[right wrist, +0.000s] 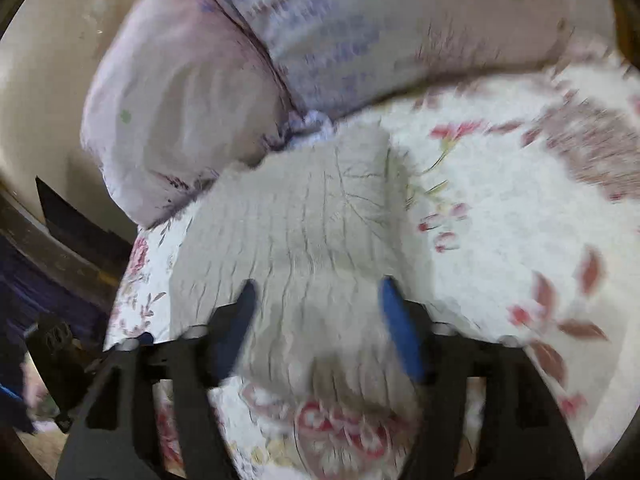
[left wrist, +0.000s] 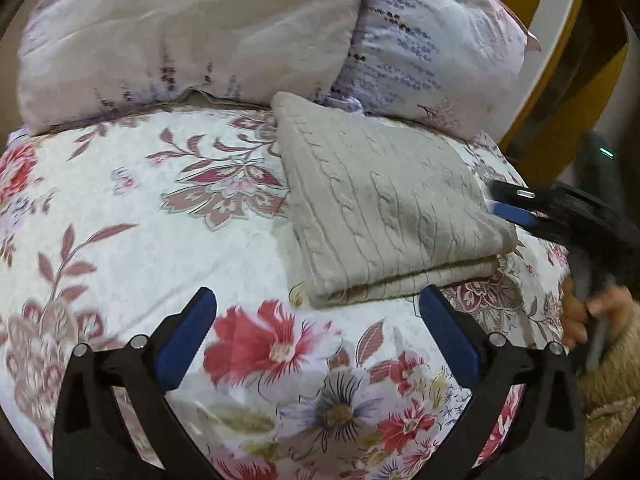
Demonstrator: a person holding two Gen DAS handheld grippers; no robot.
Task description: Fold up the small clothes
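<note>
While our left gripper (left wrist: 318, 312) hangs wide open and empty at lower centre, the folded grey sweater (left wrist: 384, 208) lies centre-right on the floral bedspread (left wrist: 132, 208). Our right gripper (right wrist: 316, 300), seemingly open, straddles its blurred edge; we should square the fold gently.

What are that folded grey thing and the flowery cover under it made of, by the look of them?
The folded grey garment looks like soft knitted yarn, perhaps wool or cotton: raised cable ribs, matte surface. The flowery bedcover looks like thin woven cotton or a blend, printed, smooth and matte, with fine wrinkles.
</note>
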